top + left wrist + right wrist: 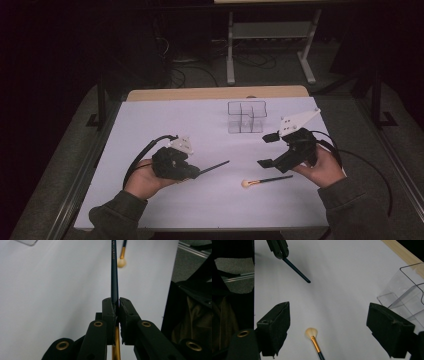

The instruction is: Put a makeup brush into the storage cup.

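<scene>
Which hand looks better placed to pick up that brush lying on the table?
Probably the right. The right gripper hangs open just above the loose brush, while the left gripper is shut on another brush.

The clear, glossy plastic compartment box [246, 117] stands on the matt white paper sheet [150, 125], beside a soft-bristled brush with a shiny gold metal collar [315, 341].

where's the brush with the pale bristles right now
In the high view the pale-tipped brush lies flat on the white table, right of centre near the front edge, just in front of the open right gripper and short of the clear organizer.
</scene>
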`<state>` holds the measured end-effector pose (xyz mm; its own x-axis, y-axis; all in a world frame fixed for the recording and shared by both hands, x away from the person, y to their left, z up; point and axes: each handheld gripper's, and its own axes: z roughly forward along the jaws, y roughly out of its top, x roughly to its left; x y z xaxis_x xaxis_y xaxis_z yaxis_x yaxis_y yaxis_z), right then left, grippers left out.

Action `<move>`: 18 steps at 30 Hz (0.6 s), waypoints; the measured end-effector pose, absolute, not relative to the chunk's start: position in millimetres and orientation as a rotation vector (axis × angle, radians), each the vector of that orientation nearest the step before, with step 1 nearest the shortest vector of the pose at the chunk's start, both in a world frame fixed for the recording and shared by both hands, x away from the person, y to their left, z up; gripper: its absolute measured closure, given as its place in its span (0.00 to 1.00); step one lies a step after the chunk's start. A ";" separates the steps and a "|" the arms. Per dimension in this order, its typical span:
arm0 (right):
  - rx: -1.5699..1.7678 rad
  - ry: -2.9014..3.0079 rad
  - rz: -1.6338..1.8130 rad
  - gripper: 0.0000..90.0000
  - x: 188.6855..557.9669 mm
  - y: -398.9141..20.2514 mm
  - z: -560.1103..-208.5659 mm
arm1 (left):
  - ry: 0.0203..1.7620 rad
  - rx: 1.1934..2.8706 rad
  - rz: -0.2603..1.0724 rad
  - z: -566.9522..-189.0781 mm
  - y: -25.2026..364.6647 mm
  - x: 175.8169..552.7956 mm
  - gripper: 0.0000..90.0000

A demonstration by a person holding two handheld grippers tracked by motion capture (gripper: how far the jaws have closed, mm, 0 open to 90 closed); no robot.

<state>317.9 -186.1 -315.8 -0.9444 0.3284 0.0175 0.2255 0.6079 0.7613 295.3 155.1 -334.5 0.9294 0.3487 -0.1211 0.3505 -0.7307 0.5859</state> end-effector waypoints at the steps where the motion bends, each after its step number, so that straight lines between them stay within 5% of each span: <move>1: 0.465 2.710 1.254 0.20 318.0 -185.2 -315.1 | 0.486 2.443 -0.009 -334.2 154.4 295.7 0.92; 18: 0.306 2.809 1.198 0.26 321.3 -155.9 -312.0 | 0.405 2.474 -0.017 -325.2 140.2 296.0 0.92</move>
